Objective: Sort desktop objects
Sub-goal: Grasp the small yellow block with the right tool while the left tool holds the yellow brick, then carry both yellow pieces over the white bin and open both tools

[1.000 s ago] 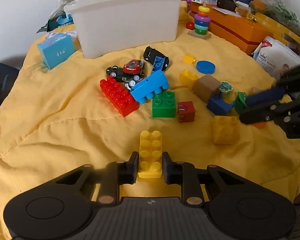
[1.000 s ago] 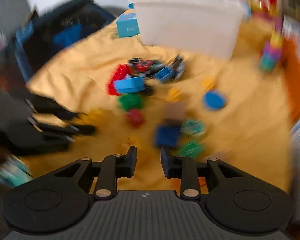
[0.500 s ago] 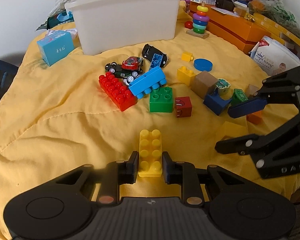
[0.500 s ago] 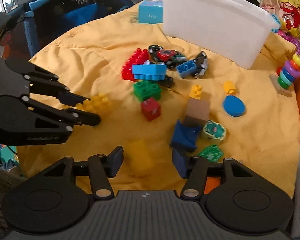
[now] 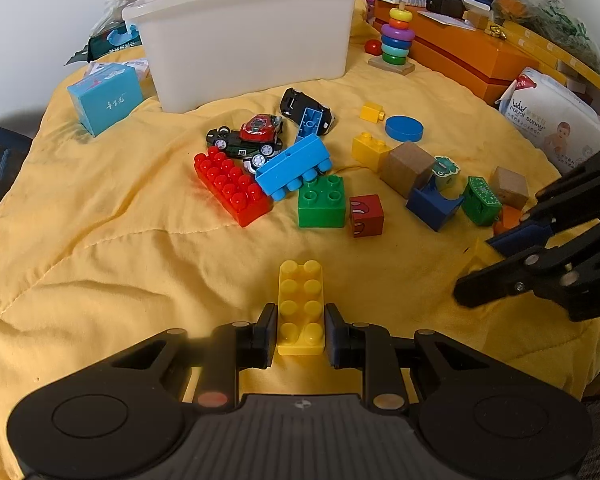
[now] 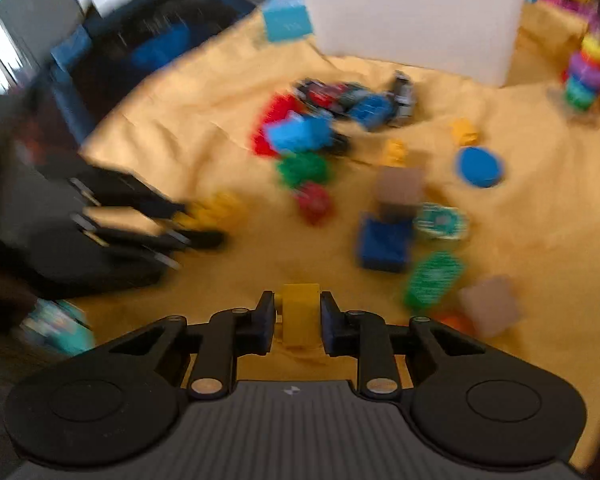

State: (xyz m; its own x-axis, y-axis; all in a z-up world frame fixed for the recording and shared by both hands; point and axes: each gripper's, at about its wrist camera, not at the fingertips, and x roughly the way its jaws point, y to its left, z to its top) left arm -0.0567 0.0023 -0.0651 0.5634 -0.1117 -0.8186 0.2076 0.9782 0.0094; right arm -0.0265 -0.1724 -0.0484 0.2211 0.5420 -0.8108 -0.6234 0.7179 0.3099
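My left gripper [image 5: 300, 334] is shut on a long yellow studded brick [image 5: 301, 306], held just above the yellow cloth. My right gripper [image 6: 298, 320] is shut on a yellow cube block [image 6: 300, 312]; that view is motion-blurred. In the left wrist view the right gripper [image 5: 484, 268] shows at the right edge, with the yellow cube [image 5: 476, 254] partly hidden between its fingers. A pile of bricks lies mid-cloth: red brick [image 5: 232, 188], blue brick [image 5: 294, 166], green brick [image 5: 322, 201], red cube [image 5: 366, 216]. A white bin [image 5: 244, 36] stands behind.
Toy cars [image 5: 256, 136] lie in front of the bin. Wooden cubes [image 5: 408, 168], a dark blue block [image 5: 434, 202], a green piece [image 5: 480, 200] and a blue disc [image 5: 404, 129] lie right. A ring stacker [image 5: 394, 42], orange boxes [image 5: 468, 56] and a blue box [image 5: 106, 98] border the cloth.
My right gripper opened, came down over the yellow cube and has closed on it. My left gripper has kept hold of the yellow brick and barely moved.
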